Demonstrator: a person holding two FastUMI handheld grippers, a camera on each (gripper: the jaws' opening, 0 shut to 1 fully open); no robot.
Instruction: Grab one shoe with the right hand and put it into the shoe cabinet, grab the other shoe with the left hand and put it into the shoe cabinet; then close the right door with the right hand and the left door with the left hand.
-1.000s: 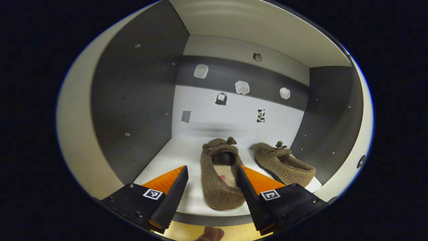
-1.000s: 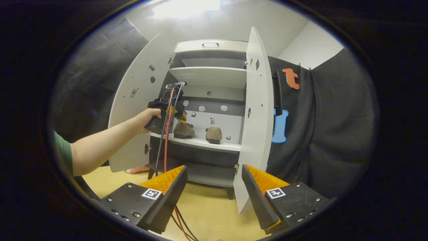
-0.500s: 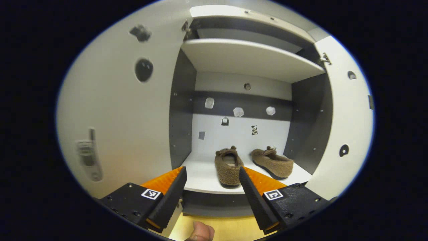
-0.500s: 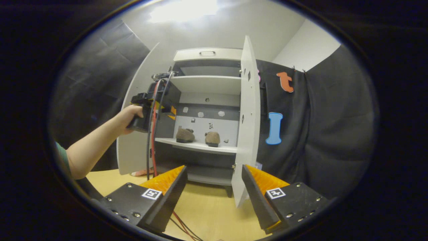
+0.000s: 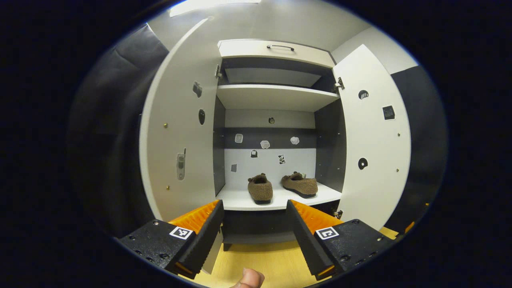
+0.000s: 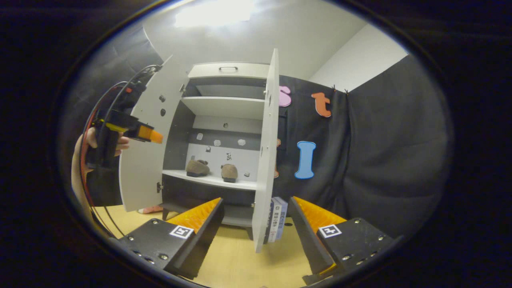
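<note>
While both doors stand wide, the shoe cabinet shows its inside in the centre of the left gripper view. Two brown fuzzy shoes sit on its white middle shelf: the left shoe points its heel toward the camera, and the right shoe lies just beside it, turned at an angle, the two apart by a small gap. Above them an upper shelf carries nothing visible, and a drawer front with a dark handle caps the cabinet. Small stickers dot the back wall. The left door swings out at the left of the frame, the right door at the right.

At the bottom of that view the left gripper has its jaws spread well apart and holds nothing; a fingertip of the person shows below it.

In the right gripper view the cabinet sits left of centre, with both shoes on the shelf. The right door is seen almost edge-on, and some books stand on the wooden floor just behind its lower end. The right gripper at the bottom is likewise wide open and empty. At the left edge the person's hand holds the other gripper in front of the left door, with cables hanging from it.
</note>
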